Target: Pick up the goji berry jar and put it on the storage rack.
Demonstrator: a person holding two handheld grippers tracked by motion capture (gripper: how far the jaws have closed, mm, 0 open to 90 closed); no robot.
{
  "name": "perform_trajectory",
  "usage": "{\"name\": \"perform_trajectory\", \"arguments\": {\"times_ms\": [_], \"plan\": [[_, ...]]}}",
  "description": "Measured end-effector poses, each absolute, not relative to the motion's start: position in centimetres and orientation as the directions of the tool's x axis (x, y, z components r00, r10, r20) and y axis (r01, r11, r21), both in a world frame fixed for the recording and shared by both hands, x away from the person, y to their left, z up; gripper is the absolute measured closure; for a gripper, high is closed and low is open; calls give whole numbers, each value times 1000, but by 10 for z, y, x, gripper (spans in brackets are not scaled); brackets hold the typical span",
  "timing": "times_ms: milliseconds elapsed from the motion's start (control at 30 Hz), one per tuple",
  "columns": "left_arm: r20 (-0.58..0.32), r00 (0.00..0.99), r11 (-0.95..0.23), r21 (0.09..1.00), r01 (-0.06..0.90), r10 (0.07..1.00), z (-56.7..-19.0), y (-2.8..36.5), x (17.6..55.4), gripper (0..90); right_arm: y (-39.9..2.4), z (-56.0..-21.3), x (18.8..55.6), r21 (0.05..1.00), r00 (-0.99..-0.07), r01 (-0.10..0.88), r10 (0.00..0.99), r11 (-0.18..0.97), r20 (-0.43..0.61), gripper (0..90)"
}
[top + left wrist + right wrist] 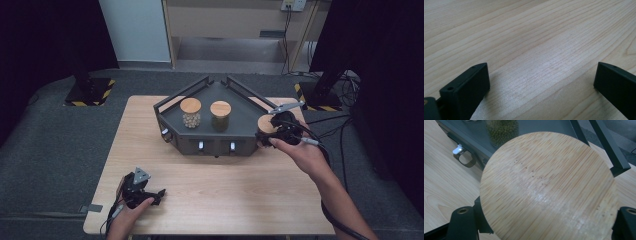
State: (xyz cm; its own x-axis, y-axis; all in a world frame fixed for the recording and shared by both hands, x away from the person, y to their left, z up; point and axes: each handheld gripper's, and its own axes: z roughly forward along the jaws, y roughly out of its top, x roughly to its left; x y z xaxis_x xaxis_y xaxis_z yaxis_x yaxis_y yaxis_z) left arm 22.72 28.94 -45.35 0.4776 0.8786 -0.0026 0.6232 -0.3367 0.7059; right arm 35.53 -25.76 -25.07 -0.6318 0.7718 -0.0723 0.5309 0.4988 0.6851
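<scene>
wooden-lidded jar (547, 187) apparently clamped between jaws

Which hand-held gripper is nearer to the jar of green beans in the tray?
The right hand-held gripper, shut on a wooden-lidded jar at the tray's right edge, just right of the green-bean jar. The left hand-held gripper rests open at the table's near-left corner.

No legible text or labels anywhere

A jar with a round wooden lid (547, 187) stands upright at the dark tray's (240, 125) right front corner.
</scene>
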Motion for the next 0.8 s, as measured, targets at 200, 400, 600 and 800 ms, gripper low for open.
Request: {"name": "perform_trajectory", "arguments": {"times_ms": [200, 400, 600, 800], "plan": [[-2, 477, -337, 706, 623, 879, -454, 289, 227, 0, -255, -248, 359, 686, -633, 531, 771, 497, -68, 262], [-3, 478, -337, 706, 623, 879, -453, 289, 227, 0, -251, -246, 363, 687, -635, 530, 770, 497, -67, 262], [-2, 477, -337, 706, 623, 879, -454, 289, 227, 0, -247, -244, 370, 688, -633, 533, 772, 492, -62, 261], [-2, 478, -337, 706, 623, 879, -454, 289, 227, 0, -243, -244, 378, 688, -627, 539, 777, 485, -57, 262]]}}
